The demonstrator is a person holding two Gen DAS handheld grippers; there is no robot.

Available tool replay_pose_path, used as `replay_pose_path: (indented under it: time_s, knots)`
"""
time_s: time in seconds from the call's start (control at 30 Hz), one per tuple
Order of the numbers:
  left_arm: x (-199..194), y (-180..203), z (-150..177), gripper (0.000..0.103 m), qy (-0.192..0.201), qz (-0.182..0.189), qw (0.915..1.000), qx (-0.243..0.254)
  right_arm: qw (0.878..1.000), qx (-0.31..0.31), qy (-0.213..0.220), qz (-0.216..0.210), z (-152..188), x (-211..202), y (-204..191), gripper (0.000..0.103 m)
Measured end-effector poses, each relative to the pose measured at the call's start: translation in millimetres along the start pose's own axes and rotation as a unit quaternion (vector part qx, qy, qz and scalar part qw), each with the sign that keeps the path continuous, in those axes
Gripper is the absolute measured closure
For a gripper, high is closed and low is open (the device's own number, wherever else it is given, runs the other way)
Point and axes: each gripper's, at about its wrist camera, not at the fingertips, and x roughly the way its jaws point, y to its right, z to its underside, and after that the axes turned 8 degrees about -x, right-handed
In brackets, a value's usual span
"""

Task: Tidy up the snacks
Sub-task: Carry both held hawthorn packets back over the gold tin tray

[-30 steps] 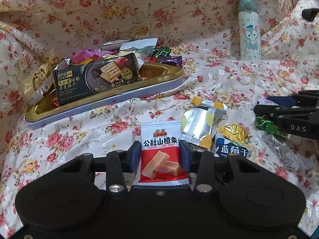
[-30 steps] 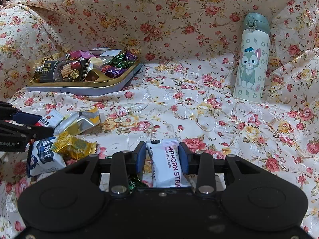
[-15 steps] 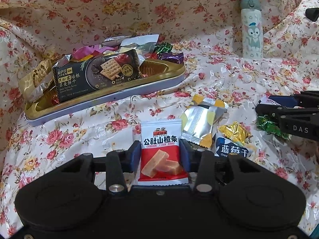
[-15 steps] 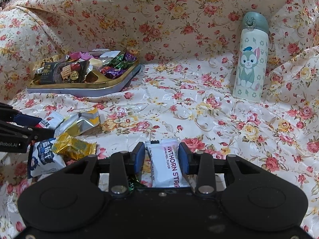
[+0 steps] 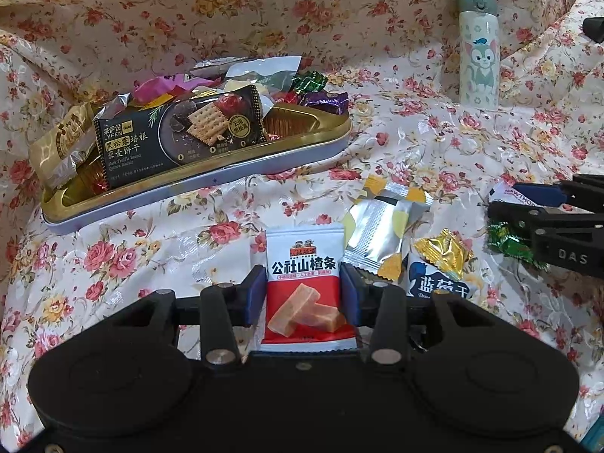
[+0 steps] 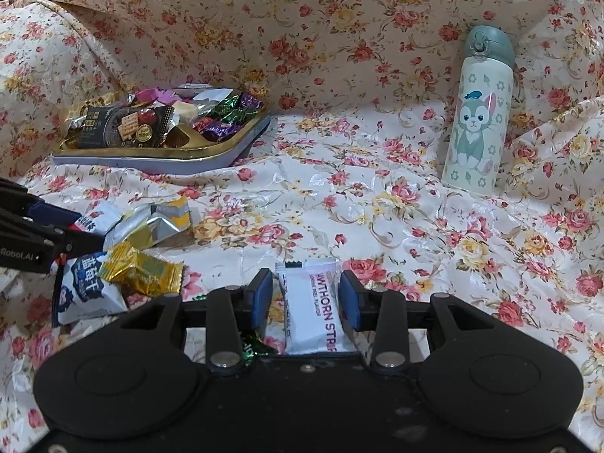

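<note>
Since a second ago, the right gripper (image 6: 305, 296) has been letting its jaws ease apart, and gaps are now showing on both sides of the white hawthorn strip packet (image 6: 311, 307) lying between its blue pads on the floral cloth (image 6: 377, 207); the jaws are opening and no longer pressing it. That packet is a slim white sachet with purple lettering running along its length, resting slightly askew, its near end hidden under the gripper body.

Nothing else is shifting. The left gripper (image 5: 304, 294) is clenching a red-and-white hawthorn snack packet (image 5: 304, 283), printed with orange bars, both pads seemingly touching its edges, though the contact is hard to confirm. Just right of it are lying a silver-and-yellow sachet (image 5: 381, 234), a gold-wrapped candy (image 5: 443, 251) and a blue-and-white dried blueberry packet (image 5: 439, 285). Farther back, the gold-rimmed tin tray (image 5: 211, 185) is holding a black cracker packet (image 5: 181, 132) and mixed candies, well apart from both grippers. A cat-printed bottle (image 6: 479, 120) is standing upright at the right.
</note>
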Motion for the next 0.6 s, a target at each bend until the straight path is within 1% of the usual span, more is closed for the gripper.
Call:
replay_pose_path:
  time_s: [0.17, 0.23, 0.3, 0.43, 0.6]
  knots:
    - [0.2, 0.0, -0.8, 0.054, -0.003, -0.002, 0.9999, -0.012, 1.0, -0.004, -0.004, 0.003, 6.3, -9.4, -1.6, 0.064]
    - [0.0, 1.0, -1.5, 0.055, -0.006, -0.006, 0.9998, -0.017, 1.0, -0.006, -0.005, 0.002, 7.9, -12.8, -3.2, 0.073]
    - [-0.3, 1.7, -2.8, 0.057, -0.01, -0.009, 0.9996, -0.023, 1.0, -0.008, -0.008, 0.002, 8.5, -15.8, -4.7, 0.076]
    - [-2.8, 1.5, -3.8, 0.06, -0.02, -0.015, 0.9991, -0.034, 1.0, -0.01, -0.016, 0.001, 10.4, -23.3, -6.7, 0.077]
    - [-8.4, 3.0, -3.1, 0.061, -0.033, -0.025, 0.9981, -0.045, 1.0, -0.004, -0.025, -0.005, 13.9, -34.6, -7.6, 0.077]
